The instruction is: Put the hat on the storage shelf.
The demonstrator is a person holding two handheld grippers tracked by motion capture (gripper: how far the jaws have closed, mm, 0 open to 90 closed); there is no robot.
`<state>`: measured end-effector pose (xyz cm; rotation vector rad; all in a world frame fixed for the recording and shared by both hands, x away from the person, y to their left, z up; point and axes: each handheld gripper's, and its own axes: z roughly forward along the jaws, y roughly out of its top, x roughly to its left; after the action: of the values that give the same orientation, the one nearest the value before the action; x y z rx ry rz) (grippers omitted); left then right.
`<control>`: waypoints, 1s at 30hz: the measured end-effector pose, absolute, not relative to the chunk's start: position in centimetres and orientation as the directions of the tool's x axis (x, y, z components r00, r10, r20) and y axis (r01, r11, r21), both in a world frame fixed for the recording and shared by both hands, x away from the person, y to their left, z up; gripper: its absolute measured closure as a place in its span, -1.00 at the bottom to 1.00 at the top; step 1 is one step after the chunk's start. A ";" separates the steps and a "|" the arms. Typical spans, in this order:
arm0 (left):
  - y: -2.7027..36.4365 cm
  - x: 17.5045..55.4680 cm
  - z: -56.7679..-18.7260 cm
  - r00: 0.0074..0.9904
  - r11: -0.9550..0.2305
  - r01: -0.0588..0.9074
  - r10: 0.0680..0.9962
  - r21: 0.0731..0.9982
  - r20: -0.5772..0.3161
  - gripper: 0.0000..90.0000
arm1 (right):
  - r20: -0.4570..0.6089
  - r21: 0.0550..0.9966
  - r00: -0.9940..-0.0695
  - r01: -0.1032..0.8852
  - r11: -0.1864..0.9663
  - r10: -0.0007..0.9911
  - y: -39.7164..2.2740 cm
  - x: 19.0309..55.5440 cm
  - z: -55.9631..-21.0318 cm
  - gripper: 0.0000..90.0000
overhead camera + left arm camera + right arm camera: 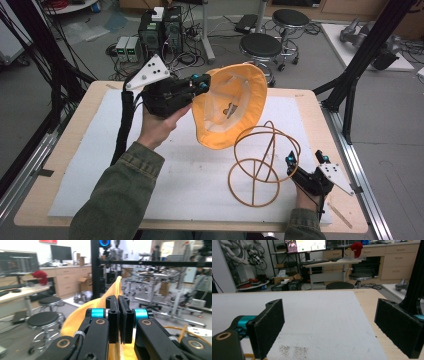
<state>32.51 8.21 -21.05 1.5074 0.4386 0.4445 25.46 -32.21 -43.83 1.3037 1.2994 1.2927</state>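
Left tool (120, 320), pinching yellow hat's (235, 102) brim

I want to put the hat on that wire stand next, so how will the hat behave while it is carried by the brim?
The hat looks soft: its brim pinches flat in the left gripper, so expect sagging. It hangs from one edge, so probably light. The wire stand looks light too; it may slide or tip if nudged.

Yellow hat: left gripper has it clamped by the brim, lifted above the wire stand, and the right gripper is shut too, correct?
Not quite: the right gripper is open, its jaws wide apart in the right gripper view. The left gripper does clamp the yellow hat by the brim, above the wire stand.
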 end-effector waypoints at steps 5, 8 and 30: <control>7.0 31.9 -21.1 0.867 0.014 -0.027 0.498 1.000 0.017 0.93 | 0.101 0.991 -0.089 0.100 -0.092 0.991 -32.2 25.5 -43.8 -0.82; 6.7 31.6 -20.9 0.873 0.015 -0.034 0.486 0.999 0.022 0.93 | 0.099 0.991 -0.089 0.094 -0.090 0.991 -32.2 25.5 -43.8 -0.82; 2.2 28.9 -20.5 0.916 0.064 -0.166 0.379 0.984 0.130 0.93 | 0.103 0.991 -0.087 0.094 -0.095 0.991 -32.4 25.6 -43.9 -0.82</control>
<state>28.85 2.20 -20.49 1.4509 0.1787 0.4150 25.60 -32.36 -43.89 1.3051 1.2959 1.3082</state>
